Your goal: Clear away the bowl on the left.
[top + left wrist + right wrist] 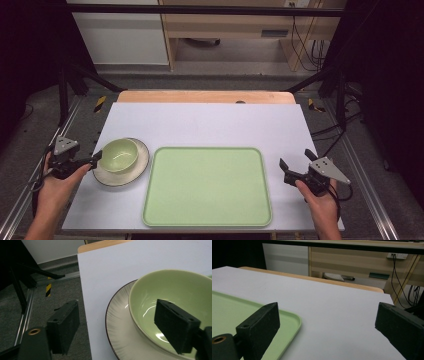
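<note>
A white surface sits on a wooden top inside a dark frame, with grey floor on both sides and a wooden desk behind.

Nearest the person, the light green tray lies flat at the middle, its front rim close to the near edge of the surface, nothing resting on it. White margin remains bare on each side of it.

At the near left, the left gripper is held level at the side edge of the surface. Its jaws stand apart and grip nothing: in the left gripper view one jaw hangs over the floor beyond the edge, the other over the inside of the green bowl, with the bowl's near wall and the rim of the cream plate between them. No pad presses on either. The bowl sits in the plate, just left of the tray.

At the near right, the right gripper hovers above bare surface beside the tray's right rim, jaws wide and empty.

Beyond the tray, the far half of the surface is bare.
</note>
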The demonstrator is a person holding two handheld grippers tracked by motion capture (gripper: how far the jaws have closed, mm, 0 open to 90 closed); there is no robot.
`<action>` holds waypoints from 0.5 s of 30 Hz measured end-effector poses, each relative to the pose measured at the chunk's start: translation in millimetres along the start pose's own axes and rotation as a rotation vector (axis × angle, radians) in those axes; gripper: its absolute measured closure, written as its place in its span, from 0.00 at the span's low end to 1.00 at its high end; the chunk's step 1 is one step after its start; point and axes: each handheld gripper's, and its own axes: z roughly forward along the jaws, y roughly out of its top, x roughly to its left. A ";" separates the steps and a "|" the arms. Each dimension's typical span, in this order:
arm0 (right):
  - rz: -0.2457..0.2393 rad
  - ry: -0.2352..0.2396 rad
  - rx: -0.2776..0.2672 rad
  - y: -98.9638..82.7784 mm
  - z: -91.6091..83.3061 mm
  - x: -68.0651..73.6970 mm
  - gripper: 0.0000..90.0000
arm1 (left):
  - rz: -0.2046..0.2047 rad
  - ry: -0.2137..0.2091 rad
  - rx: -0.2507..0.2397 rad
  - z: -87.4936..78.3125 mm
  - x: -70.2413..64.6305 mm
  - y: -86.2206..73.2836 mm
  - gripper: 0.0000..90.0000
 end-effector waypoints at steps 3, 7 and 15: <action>-0.001 0.001 0.002 -0.1 0.2 0.2 0.07 | -0.006 0.005 0.004 0.5 0.3 0.0 0.28; -0.001 0.000 -0.003 0.4 0.0 0.1 0.07 | -0.009 0.010 0.014 0.8 0.0 -0.2 0.31; 0.002 -0.002 0.003 0.4 0.3 0.6 0.07 | -0.035 0.020 0.025 1.9 0.8 -1.2 0.39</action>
